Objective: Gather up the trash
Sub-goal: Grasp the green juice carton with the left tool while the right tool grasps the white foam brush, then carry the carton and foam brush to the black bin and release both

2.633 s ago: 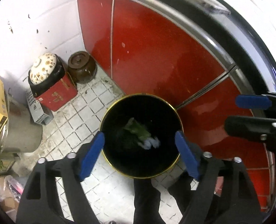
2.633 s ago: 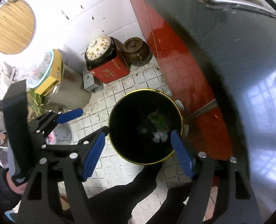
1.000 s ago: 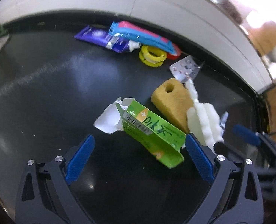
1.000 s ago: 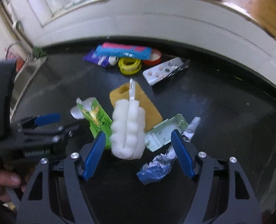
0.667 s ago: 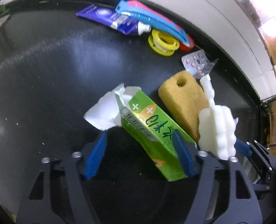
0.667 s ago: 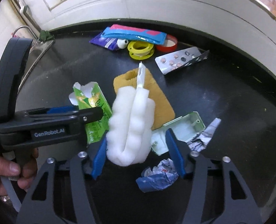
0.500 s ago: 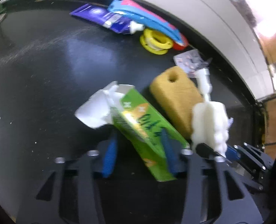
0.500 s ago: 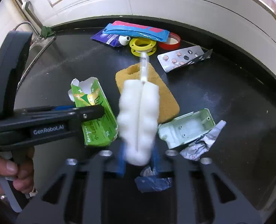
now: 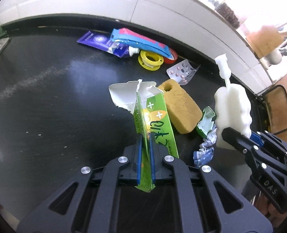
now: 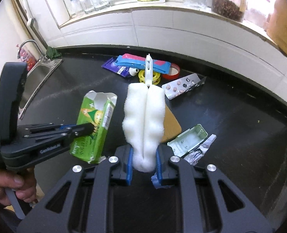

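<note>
Black counter ran under white tiles, a sink off at its far left; we had our left gripper pinched tight on the flattened green carton, torn end up, clear of the counter; our right gripper squeezed the base of the white sponge brush, stem pointing away; behind lay a yellow sponge, a pill strip, a yellow spool, a red ring, a purple tube, a blue pack; a pale green tray and crumpled foil sat just right of the brush
</note>
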`<state>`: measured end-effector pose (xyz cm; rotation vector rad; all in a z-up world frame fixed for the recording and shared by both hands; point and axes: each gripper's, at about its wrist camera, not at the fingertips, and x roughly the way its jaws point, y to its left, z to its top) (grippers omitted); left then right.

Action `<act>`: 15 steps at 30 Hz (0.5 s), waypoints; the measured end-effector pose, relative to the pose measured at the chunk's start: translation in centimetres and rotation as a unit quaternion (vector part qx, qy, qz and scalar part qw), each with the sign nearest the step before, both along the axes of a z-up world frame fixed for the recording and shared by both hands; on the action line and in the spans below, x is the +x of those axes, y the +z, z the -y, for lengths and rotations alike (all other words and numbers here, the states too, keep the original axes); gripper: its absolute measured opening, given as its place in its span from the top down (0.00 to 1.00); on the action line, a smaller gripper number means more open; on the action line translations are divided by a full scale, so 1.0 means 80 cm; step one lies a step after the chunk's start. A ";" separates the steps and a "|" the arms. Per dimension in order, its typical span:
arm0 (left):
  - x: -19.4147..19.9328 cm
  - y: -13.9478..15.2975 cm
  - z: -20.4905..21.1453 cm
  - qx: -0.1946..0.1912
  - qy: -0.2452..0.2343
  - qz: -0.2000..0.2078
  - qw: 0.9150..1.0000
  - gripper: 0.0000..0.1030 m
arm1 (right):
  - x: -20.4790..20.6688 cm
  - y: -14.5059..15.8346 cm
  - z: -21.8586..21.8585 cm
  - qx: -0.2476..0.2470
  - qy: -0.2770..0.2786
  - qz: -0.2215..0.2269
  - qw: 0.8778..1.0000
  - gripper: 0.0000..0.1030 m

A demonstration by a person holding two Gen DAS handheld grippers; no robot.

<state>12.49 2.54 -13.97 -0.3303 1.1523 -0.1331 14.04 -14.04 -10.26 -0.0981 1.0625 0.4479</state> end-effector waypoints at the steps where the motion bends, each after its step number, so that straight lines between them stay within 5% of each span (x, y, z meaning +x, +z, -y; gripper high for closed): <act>1: -0.006 0.003 -0.003 0.003 -0.001 0.003 1.000 0.94 | -0.004 0.001 0.000 0.000 -0.001 0.000 1.000 0.81; 8: -0.047 0.036 -0.040 0.045 0.006 0.034 0.998 0.94 | -0.025 0.026 -0.035 0.002 0.012 0.017 1.000 0.81; 15: -0.137 0.078 -0.139 0.120 0.069 0.082 0.987 0.94 | -0.052 0.057 -0.140 0.033 0.089 0.030 0.995 0.81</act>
